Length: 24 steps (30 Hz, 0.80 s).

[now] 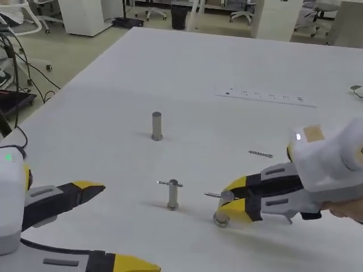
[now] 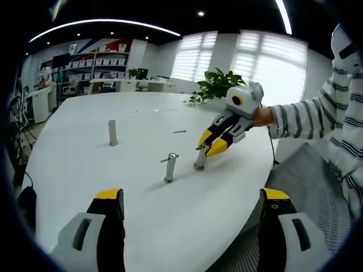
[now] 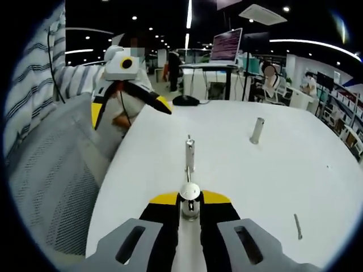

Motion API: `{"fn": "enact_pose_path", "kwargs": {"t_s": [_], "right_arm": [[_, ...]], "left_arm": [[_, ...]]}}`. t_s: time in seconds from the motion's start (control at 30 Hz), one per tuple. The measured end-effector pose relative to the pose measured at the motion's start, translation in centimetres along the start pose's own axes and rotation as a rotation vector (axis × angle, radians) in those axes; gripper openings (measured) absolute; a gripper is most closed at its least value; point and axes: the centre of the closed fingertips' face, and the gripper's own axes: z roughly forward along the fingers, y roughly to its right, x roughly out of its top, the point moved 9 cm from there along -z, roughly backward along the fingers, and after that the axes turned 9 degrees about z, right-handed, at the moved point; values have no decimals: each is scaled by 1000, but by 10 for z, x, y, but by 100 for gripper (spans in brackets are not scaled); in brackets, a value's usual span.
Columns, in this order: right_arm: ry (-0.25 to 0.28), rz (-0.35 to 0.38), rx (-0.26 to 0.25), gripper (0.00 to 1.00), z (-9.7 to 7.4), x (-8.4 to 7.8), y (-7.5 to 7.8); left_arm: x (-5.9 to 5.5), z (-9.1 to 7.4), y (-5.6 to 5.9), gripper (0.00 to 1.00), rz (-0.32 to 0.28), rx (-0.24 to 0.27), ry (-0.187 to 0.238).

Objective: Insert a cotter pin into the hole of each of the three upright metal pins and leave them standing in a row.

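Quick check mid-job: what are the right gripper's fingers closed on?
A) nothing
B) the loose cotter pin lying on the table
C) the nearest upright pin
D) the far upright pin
C: the right gripper is shut around the nearest upright pin, while the loose cotter pin lies apart from it.

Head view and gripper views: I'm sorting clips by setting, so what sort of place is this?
Probably an open-plan office or lab: wheeled office chairs beyond the white table, a screen, shelves and a potted plant.
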Motion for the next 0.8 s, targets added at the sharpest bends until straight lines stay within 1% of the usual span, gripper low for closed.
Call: {"fn": "enact_pose_path", "kwargs": {"t_s": [0.07, 0.13, 0.2, 0.27, 0.33, 0.37, 0.47, 0.57, 0.8], "right_arm": [[-10, -19, 8, 12, -1, 1, 4], [-27, -49, 29, 12, -2, 0, 7], [-30, -67, 34, 12, -3, -1, 10], [-23, -51, 36, 12, -4, -2, 12], [-19, -46, 28, 12, -5, -2, 14], [-19, -32, 18, 12, -6, -3, 16], [-10, -13, 16, 13, -8, -5, 17], [-7, -3, 20, 13, -8, -5, 17], [0, -7, 30, 13, -8, -2, 13]], "left_arm": [[0, -2, 0, 99, 3, 8, -2], [1, -3, -1, 99, 3, 15, 0], [2, -4, -1, 99, 4, 22, 3], [2, -4, -2, 99, 4, 27, 4], [2, -4, -2, 99, 3, 29, 3], [3, -4, -1, 99, 3, 29, 3], [2, -4, 0, 99, 1, 28, -2], [2, -3, 1, 99, -2, 29, -5], [2, -1, 2, 99, -2, 23, -7]]}}
